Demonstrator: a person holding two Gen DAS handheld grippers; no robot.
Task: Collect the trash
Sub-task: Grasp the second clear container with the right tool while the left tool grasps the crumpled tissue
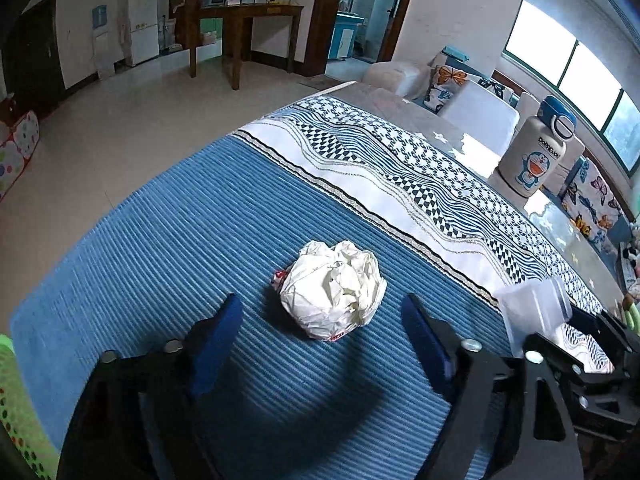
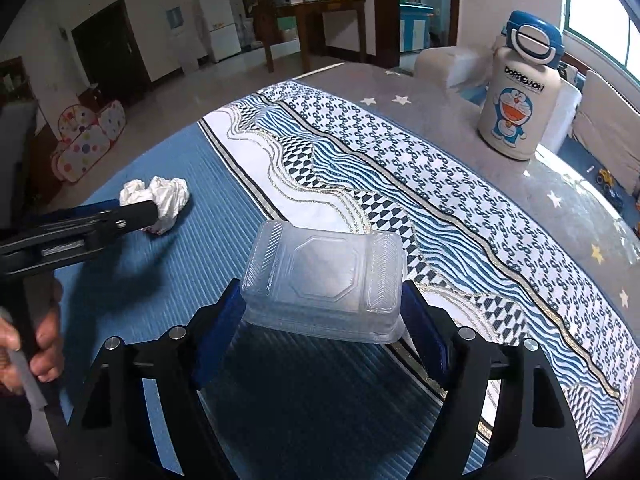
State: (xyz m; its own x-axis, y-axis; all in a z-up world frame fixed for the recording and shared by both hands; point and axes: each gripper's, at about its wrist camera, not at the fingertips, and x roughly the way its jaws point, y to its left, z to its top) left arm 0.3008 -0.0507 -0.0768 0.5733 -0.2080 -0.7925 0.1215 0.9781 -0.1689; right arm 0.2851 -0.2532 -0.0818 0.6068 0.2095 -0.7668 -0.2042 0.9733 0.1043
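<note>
Clear plastic box (image 2: pixel 324 280) clamped in right hand-held gripper (image 2: pixel 322 320) | left hand-held gripper (image 1: pixel 320 316) open around crumpled paper (image 1: pixel 334 294)

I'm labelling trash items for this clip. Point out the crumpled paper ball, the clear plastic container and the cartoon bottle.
crumpled paper ball (image 1: pixel 334 294), left wrist view, middle of the wad.
clear plastic container (image 2: pixel 324 276), right wrist view, its flat base panel.
cartoon bottle (image 2: pixel 514 98), right wrist view, cream body.

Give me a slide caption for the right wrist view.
Right gripper clamps a clear plastic box above the blue cloth; left gripper nears crumpled paper.
</note>
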